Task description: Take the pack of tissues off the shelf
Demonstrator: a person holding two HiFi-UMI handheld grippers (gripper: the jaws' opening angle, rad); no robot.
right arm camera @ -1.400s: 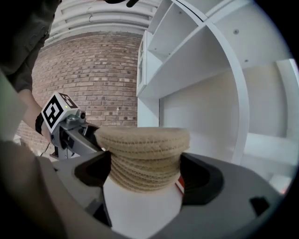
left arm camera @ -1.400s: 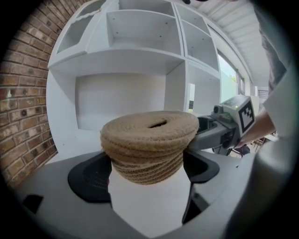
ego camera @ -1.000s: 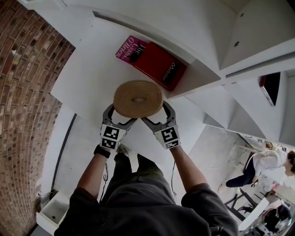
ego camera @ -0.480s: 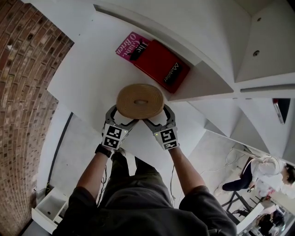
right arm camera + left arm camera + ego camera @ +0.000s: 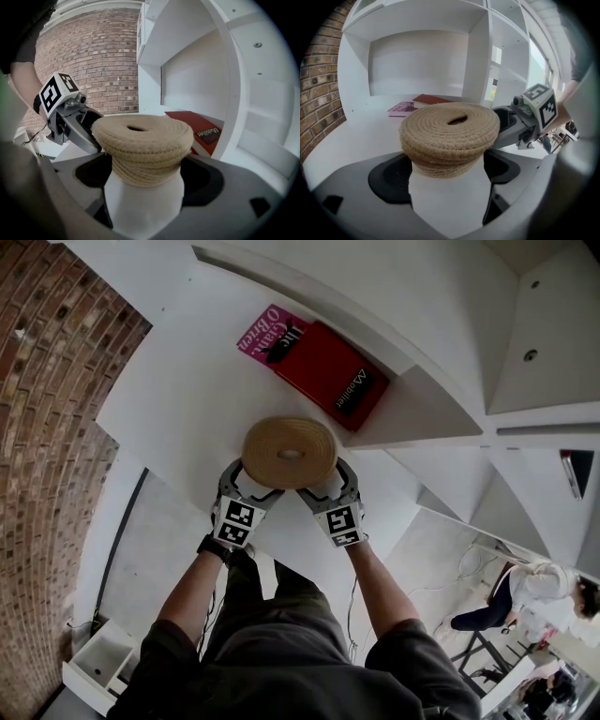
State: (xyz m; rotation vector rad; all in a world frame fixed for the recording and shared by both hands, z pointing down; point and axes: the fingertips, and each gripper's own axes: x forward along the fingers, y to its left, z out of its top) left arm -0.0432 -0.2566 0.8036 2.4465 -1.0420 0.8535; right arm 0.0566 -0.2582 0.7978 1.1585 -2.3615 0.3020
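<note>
Left gripper [image 5: 251,480] and right gripper [image 5: 324,480], jaws spread wide, each clamp the narrower base of the round woven tissue holder [image 5: 289,453] from 7 and 5 o'clock, at the front edge of the white shelf [image 5: 178,399]; a red book [image 5: 328,371] and pink book [image 5: 267,334] lie beyond, toward 12 o'clock

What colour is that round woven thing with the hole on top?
Tan, like straw, in a coiled rope weave. The woven holder shows best in the left gripper view.
</note>
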